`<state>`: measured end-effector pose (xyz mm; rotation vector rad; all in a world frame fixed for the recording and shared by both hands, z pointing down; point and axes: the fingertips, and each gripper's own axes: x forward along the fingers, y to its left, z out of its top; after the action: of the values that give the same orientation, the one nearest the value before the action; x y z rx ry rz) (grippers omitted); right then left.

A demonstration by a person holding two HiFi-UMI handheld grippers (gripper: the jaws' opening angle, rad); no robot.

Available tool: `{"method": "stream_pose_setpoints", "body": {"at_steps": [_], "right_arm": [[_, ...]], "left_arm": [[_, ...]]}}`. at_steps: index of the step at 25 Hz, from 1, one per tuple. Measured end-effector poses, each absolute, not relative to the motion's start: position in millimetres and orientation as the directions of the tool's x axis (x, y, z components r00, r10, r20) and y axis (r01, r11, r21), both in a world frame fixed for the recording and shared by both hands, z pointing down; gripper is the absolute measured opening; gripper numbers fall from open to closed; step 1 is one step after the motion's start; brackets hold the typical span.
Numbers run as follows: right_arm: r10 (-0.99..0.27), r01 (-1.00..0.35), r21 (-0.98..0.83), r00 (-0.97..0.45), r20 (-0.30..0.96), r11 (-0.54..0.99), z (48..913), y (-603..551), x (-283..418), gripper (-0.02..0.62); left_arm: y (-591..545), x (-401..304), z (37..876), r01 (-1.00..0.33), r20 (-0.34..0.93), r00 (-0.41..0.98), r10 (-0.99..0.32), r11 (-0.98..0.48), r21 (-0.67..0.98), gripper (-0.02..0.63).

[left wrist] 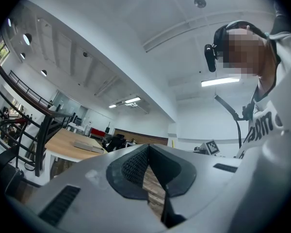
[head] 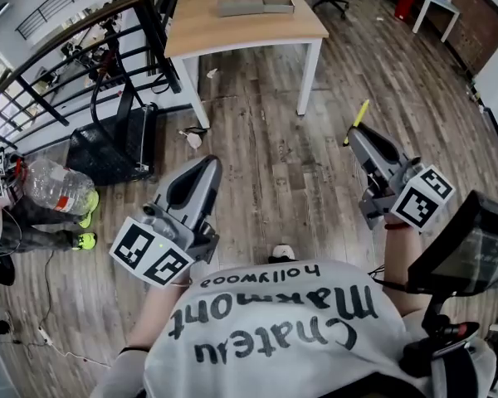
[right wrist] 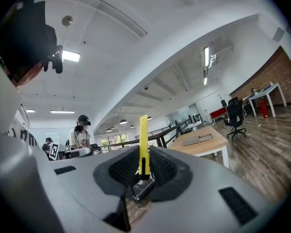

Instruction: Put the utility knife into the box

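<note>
A large clear plastic bottle [head: 54,185] lies on the grey-brown wood-plank floor [head: 266,152] at far left, next to a black mesh basket [head: 108,149]. Nearer the person in the white printed T-shirt [head: 274,326], the left gripper [head: 207,167] hangs above the boards with its tip towards the table. In the left gripper view, the left gripper [left wrist: 148,148] has its ribbed black pads pressed together at the tip, with nothing between them. Straight ahead stands a pale wooden table [head: 207,25] on white legs, and on its top rests the flat grey box [head: 253,7] - well apart from both tools. At right, the right gripper [head: 354,136] is raised over the floor, clamped on the yellow utility knife [head: 358,116], which sticks out past the jaws towards the table. The right gripper view shows the right gripper [right wrist: 143,163] closed on the yellow utility knife [right wrist: 143,142], with the slim yellow body upright between the pads - the pale wooden table [right wrist: 211,147] and the flat grey box [right wrist: 198,140] lie beyond it, to the right. A black office chair [right wrist: 234,116] stands further right again.
</note>
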<state>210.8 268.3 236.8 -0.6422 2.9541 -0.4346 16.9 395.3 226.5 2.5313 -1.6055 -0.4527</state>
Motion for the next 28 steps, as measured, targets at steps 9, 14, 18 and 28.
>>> {"method": "stream_pose_setpoints", "body": {"at_steps": [9,14,18,28], "right_arm": [[-0.426,-0.404,-0.281,-0.905,-0.016,0.870,236.9,209.3,223.9,0.069],[-0.428,-0.406,-0.289,-0.904,-0.012,0.867,239.5,180.5,233.0,0.069],[-0.423,-0.399,-0.292,-0.906,-0.020,0.869,236.4,162.8,238.2,0.069],[-0.405,-0.378,-0.304,-0.914,-0.030,0.875,244.0,133.6,238.3,0.069]], "left_arm": [[334.6,27.1,229.9,-0.862,-0.200,0.396,-0.896,-0.437,0.255,0.006],[305.7,37.5,232.8,-0.860,-0.189,0.401,-0.896,-0.440,0.261,0.006],[292.0,42.6,229.3,-0.866,-0.191,0.389,-0.901,-0.429,0.258,0.006],[266.5,44.4,232.4,-0.879,-0.183,0.368,-0.912,-0.405,0.250,0.006]]}}
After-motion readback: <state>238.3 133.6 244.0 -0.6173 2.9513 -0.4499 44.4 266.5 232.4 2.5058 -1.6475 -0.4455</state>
